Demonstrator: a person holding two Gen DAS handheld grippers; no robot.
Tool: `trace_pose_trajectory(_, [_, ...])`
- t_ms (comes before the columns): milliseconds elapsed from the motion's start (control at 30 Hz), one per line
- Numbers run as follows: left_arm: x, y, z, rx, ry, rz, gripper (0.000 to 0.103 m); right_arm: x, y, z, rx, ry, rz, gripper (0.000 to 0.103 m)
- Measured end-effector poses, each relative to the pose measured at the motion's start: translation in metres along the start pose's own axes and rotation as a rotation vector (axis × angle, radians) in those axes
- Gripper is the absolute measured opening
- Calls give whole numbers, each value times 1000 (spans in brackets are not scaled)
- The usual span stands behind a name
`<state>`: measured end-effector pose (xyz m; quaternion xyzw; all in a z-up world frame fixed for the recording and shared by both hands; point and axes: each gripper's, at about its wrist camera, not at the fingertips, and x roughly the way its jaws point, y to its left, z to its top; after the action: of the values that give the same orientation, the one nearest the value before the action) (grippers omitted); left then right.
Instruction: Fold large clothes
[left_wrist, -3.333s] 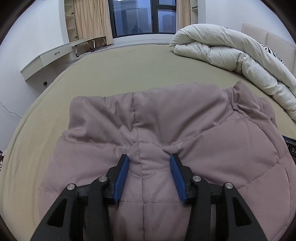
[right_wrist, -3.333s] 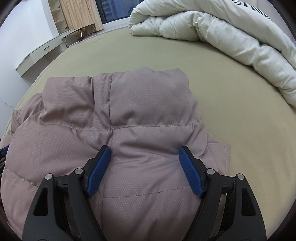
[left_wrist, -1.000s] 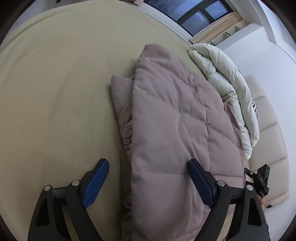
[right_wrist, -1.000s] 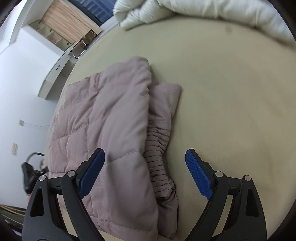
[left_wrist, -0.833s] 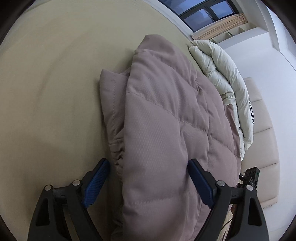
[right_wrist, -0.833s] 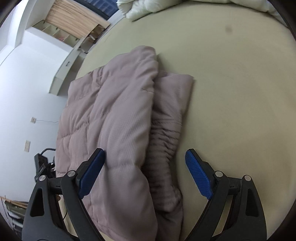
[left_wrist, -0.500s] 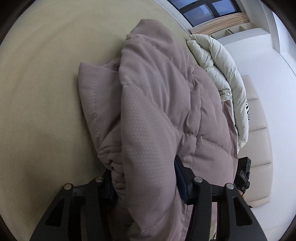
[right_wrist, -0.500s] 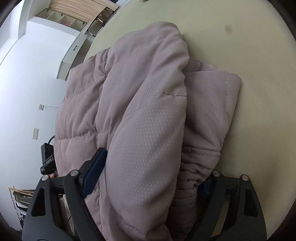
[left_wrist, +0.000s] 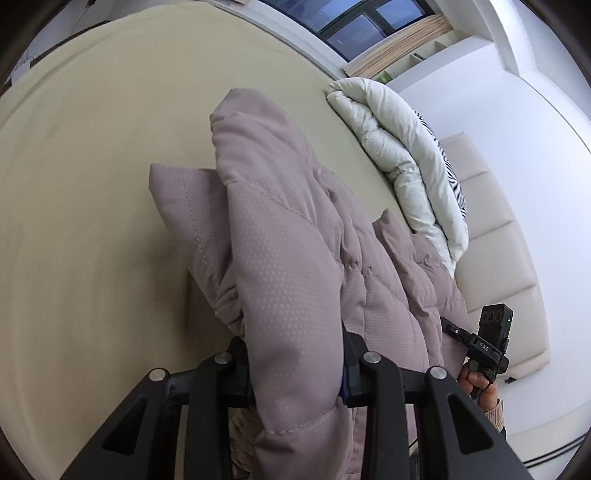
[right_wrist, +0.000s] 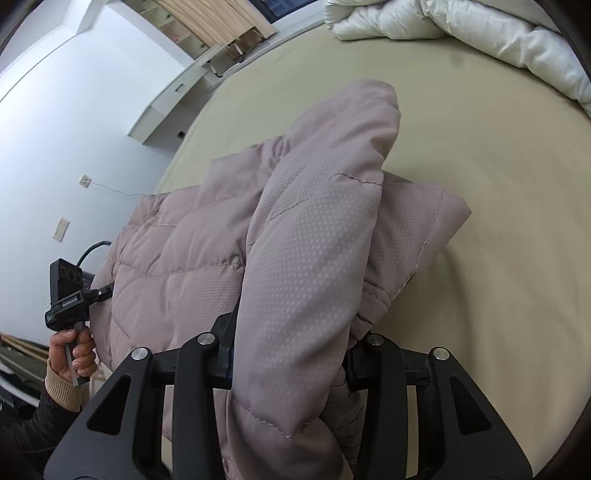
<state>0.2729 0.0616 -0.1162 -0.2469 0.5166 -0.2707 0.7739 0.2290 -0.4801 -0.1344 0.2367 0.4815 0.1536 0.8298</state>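
Observation:
A dusty-pink puffer jacket (left_wrist: 288, 258) lies folded lengthwise on the beige bed (left_wrist: 92, 184). My left gripper (left_wrist: 295, 354) has one side edge of it bunched between its jaws, which are closing on the padding and raising it off the sheet. In the right wrist view the same jacket (right_wrist: 314, 240) fills the middle, and my right gripper (right_wrist: 290, 350) is closing on the opposite side edge, also lifted. Fabric hides the blue pads on both. Each view shows the other hand-held gripper at the jacket's far side.
A rolled white duvet (left_wrist: 399, 140) lies along the far side of the bed, before a padded cream headboard (left_wrist: 495, 236). A white desk (right_wrist: 166, 107) stands by the wall. A person's hand (right_wrist: 74, 350) holds the other gripper's handle. Bare sheet (right_wrist: 498, 184) spreads beyond the jacket.
Both grippers went from wide open beside the jacket's side edges to clamped on them. The jacket's edges have since risen off the bed and bunched up.

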Motion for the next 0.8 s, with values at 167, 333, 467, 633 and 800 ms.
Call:
trace_pose_trajectory(167, [-47,5,-65,23,2,-4,34,-31,19,-70,17,0,53,38])
trace_pose_trajectory(333, [-40,42,-112,-16,46,79,41,-4,5,-126,80,51,-6,42])
trace_pose_trajectory(467, [-15,82,-125,-108,54,56,61,22,-47,-139,281,27,112,65])
trace_pose_trajectory(633, [-21,66,-128,-61,18,117,62,8,-24,-137,249,20,-2,66])
trace_pose_trajectory(800, [-59,42,-140,4,-84,225,63,-46,18,-139,153,-82,-222,68])
